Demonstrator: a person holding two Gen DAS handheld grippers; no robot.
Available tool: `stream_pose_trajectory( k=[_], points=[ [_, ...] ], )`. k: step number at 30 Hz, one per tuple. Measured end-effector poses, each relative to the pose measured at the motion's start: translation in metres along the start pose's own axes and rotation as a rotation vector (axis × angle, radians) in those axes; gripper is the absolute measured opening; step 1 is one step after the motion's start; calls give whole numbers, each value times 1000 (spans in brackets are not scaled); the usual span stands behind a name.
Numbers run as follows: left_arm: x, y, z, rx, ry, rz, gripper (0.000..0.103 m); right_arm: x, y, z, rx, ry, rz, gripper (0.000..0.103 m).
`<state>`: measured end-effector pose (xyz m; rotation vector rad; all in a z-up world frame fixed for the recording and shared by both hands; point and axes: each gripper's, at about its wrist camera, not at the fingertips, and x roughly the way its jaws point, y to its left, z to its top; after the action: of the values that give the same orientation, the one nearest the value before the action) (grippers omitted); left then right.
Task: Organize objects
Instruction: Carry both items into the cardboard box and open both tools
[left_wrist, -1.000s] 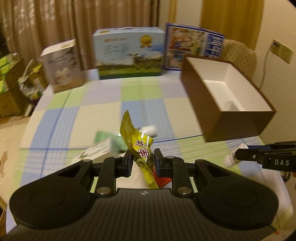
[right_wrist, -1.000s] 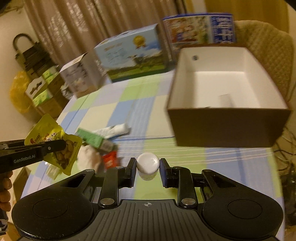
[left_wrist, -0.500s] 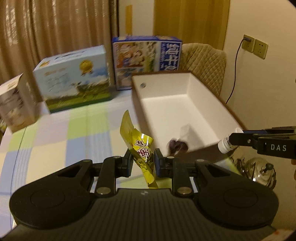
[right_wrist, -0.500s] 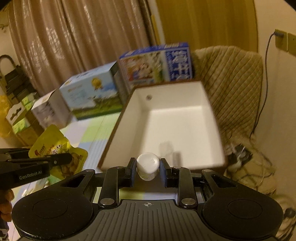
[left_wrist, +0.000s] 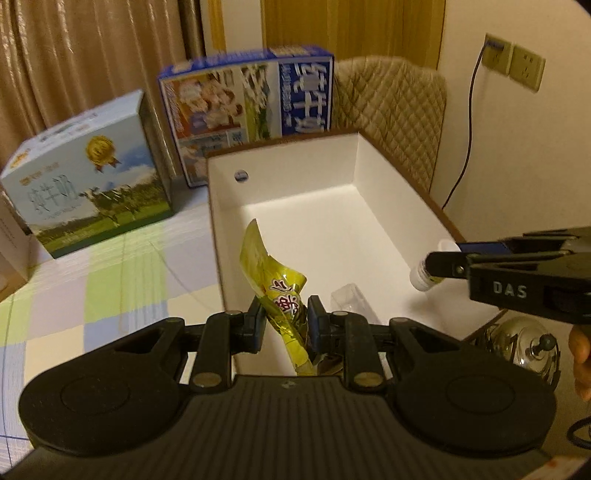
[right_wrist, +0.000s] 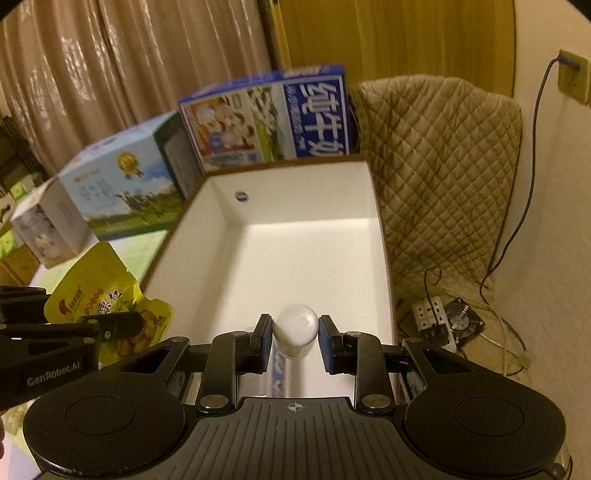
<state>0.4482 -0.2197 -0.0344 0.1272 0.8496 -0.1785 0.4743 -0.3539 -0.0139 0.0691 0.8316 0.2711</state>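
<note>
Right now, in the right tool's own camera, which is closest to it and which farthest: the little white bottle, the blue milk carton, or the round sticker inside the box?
1. White bottle: held between the right tool's fingers.
2. Round sticker: on the box's far inner wall, ahead and left.
3. Blue milk carton: standing behind the box.

Warm, dim light fills the room. Tan curtains (right_wrist: 129, 74) hang behind the table's checked cloth (left_wrist: 110, 280). A quilted chair (right_wrist: 443, 155) stands against a cream wall (left_wrist: 498, 155) with sockets (left_wrist: 513, 62); the floor clutter looks like a power strip (right_wrist: 432, 317).
</note>
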Motion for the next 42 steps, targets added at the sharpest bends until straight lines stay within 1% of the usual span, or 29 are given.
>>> stream_pose_trajectory(
  k=[5,10,13,15,17,24,27,28,29,32,36,37,38,39,42],
  points=[
    [31,-9,6,16,65,0,19,24,-11,3,-10,46,-4,24],
    [59,-11,12,14,133,-8,20,37,-17,9,-14,70,2,24],
    [71,-11,18,20,152,-14,19,43,-20,12,-9,79,8,24],
    [76,-10,22,22,153,-19,25,47,-21,14,-5,84,11,24],
    [79,-9,27,27,145,-18,36,50,-22,15,-4,88,12,24],
    [83,-3,32,23,139,-12,47,58,-22,18,2,114,32,24],
    [82,-1,30,17,141,-14,52,58,-22,19,3,111,28,24],
    [81,0,30,14,140,-17,56,57,-22,19,3,109,29,25],
    [81,1,30,12,137,-18,59,56,-22,19,3,107,26,26],
    [76,2,29,13,126,-19,62,49,-22,19,8,97,16,31],
    [65,5,26,-6,112,-34,68,33,-24,16,28,85,25,39],
    [61,6,25,-7,106,-35,71,28,-24,14,33,83,31,41],
    [57,7,24,-9,103,-34,74,24,-25,13,38,81,35,44],
    [53,8,23,-14,99,-34,74,20,-25,11,48,81,38,51],
    [37,13,18,-38,81,-48,75,7,-26,6,80,79,59,64]
  ],
)
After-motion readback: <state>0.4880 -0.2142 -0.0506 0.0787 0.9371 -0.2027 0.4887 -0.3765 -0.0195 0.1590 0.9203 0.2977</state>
